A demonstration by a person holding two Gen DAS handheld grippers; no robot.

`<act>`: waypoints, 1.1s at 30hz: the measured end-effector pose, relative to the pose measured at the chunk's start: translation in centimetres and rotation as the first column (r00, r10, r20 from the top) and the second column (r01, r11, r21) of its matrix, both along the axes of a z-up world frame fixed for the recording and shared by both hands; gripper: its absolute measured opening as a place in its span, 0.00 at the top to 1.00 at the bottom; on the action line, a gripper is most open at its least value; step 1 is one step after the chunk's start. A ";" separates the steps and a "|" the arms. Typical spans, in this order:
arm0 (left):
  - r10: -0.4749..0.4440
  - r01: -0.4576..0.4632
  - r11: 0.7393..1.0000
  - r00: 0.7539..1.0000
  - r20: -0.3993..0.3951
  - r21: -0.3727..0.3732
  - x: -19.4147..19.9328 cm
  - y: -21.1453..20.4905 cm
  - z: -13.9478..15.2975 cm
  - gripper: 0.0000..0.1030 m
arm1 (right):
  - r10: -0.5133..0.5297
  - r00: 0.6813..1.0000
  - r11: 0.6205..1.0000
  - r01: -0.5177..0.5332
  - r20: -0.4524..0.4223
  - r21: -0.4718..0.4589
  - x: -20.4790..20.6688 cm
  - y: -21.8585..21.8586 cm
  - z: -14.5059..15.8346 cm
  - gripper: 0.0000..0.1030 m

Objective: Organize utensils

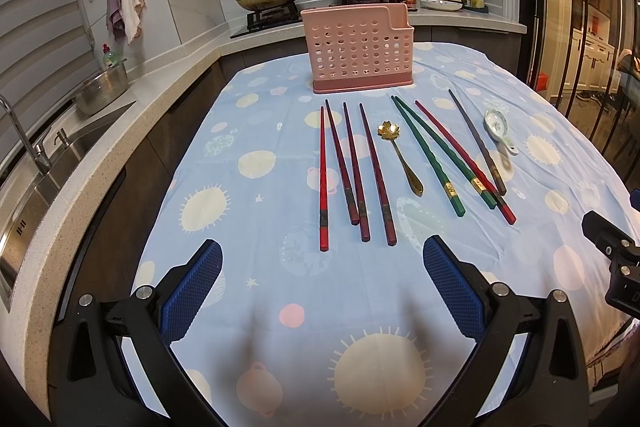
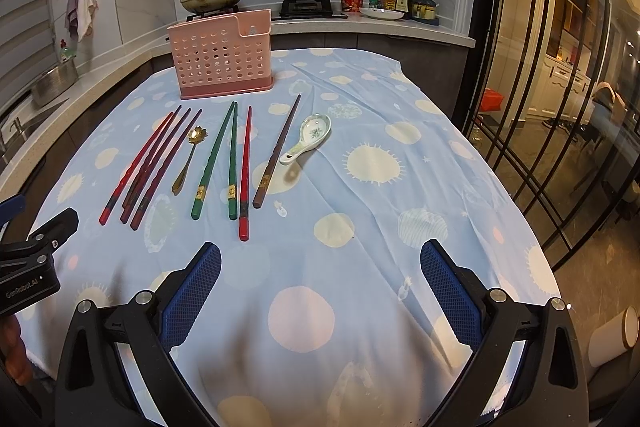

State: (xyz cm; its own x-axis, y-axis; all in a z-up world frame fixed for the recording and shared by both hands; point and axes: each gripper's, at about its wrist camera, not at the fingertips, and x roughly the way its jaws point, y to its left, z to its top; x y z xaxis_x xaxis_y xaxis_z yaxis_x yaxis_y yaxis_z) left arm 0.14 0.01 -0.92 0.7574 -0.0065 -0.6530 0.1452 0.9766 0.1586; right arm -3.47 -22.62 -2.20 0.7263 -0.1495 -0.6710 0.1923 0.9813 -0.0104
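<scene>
Eight chopsticks and two spoons lie in a row on the blue tablecloth [image 1: 248, 307], all just in front of the pink holder [image 1: 358, 51], which I take as my landmark. The holder is plastic, its front wall punched with rows of round holes, with a lower pocket at its right end and a darker pink base tray. Left of its middle lie four dark red chopsticks [image 1: 352, 171], faceted and lacquered, with patterned bands near the thick ends. In front of its right end a gold metal spoon [image 1: 400, 157] with a flower-shaped bowl, then two green chopsticks [image 1: 434, 159] with small gold labels too small to read, one red chopstick [image 1: 466, 157], and one dark brown chopstick [image 1: 478, 143]. Furthest right is a white ceramic spoon [image 2: 308, 139] with a green flower print.

The left gripper [image 1: 322, 267] and the right gripper [image 2: 320, 267] both hover spread wide and empty over the cloth, near the table edge away from the holder, their blue pads [image 1: 192, 291] cross-hatched. The black body of the left one reads "GenRobot.AI".
</scene>
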 end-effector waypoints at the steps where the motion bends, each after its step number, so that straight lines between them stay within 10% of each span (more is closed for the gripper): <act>1: -0.001 0.001 1.000 1.000 -0.001 -0.001 0.0 0.0 0.0 0.07 | 0.000 1.000 1.000 0.000 -0.001 0.001 0.0 0.0 0.0 0.07; 33: 0.080 -0.085 0.995 0.993 -0.090 -0.056 4.7 4.1 -1.3 0.07 | -0.026 0.999 1.000 0.026 -0.023 0.012 1.5 -1.4 -0.6 0.07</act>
